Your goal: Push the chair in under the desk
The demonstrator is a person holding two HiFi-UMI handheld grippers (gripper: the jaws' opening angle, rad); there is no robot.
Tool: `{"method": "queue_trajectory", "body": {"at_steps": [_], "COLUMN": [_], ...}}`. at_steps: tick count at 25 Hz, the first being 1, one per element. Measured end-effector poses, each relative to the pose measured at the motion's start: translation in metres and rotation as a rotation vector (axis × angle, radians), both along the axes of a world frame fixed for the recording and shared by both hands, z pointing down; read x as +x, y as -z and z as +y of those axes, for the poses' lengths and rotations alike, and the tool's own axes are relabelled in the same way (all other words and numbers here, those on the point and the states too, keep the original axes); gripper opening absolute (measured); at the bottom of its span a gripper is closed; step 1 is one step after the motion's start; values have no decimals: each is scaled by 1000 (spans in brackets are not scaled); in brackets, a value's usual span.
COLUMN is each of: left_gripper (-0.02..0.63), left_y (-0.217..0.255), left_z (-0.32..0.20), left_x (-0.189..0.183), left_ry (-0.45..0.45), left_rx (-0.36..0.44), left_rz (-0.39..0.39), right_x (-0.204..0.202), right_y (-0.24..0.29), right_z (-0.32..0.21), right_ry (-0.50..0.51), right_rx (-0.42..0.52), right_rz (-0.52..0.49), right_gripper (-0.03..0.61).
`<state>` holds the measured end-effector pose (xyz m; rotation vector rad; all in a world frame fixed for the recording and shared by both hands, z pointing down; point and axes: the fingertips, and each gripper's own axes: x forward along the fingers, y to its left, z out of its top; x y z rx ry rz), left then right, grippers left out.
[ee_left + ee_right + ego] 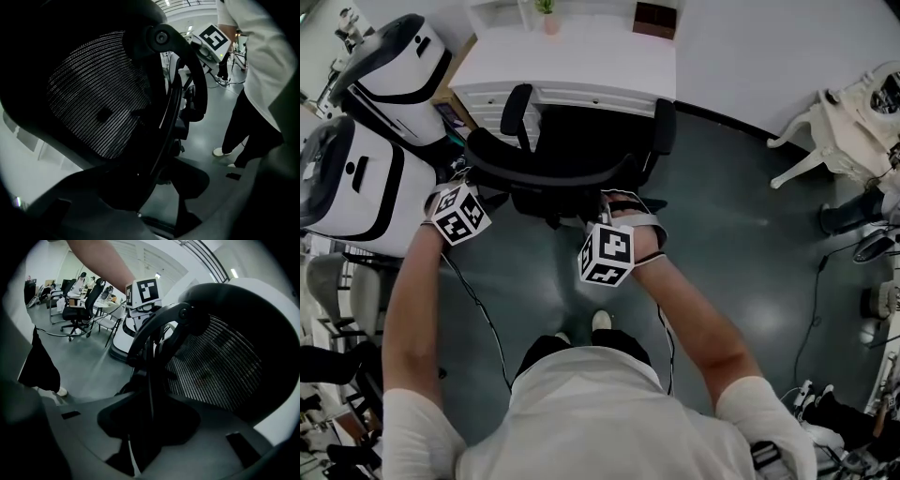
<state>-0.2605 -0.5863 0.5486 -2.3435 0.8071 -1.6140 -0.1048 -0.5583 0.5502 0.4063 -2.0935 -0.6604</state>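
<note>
The black office chair with a mesh back stands with its seat partly under the white desk. Its curved backrest rim faces me. My left gripper is at the rim's left end. In the left gripper view the rim's frame runs between the jaws of that gripper, and some floor shows beside it, so the jaws stand open around it. My right gripper is at the rim's right end. In the right gripper view the frame lies between the jaws; any contact is lost in the dark.
Two large white machines stand close on the left of the chair. A white plastic chair is at the far right. Cables trail over the grey floor. A small plant pot and a brown box sit on the desk.
</note>
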Motion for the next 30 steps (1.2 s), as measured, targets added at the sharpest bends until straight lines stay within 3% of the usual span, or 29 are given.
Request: {"method": "queue_trajectory", "body": {"at_steps": [6,10,13,15,19,22,26,30], "left_gripper": [252,262,252,247,229,203,174,146], "left_y": [-5,16,40,54,64,76,79,76], "left_z": [0,9,25,42,94,131,183,238], "left_x": [0,-5,-9,-10,-6,-9,-19,-27], "left_ry": [94,119,142,168,214,230,262,264], "left_rx": [65,156,209,228,194,170,142,106], "left_rz": [-46,5,122,245,530,689,840,928], "right_x": [3,15,23,29,38,38,28,15], "right_y": [20,41,57,63,64,68,69,67], "right_z": [6,20,35,46,84,114,159,209], "right_ry": [-7,-49,-122,-202,-323,-413,-484,-525], "right_rx": [78,117,134,118,63,20,-19,-44], "right_rz": [-149,-220,-286,-343,-440,-509,-609,-647], "right_gripper": [123,123,123,123,123,123,121,98]}}
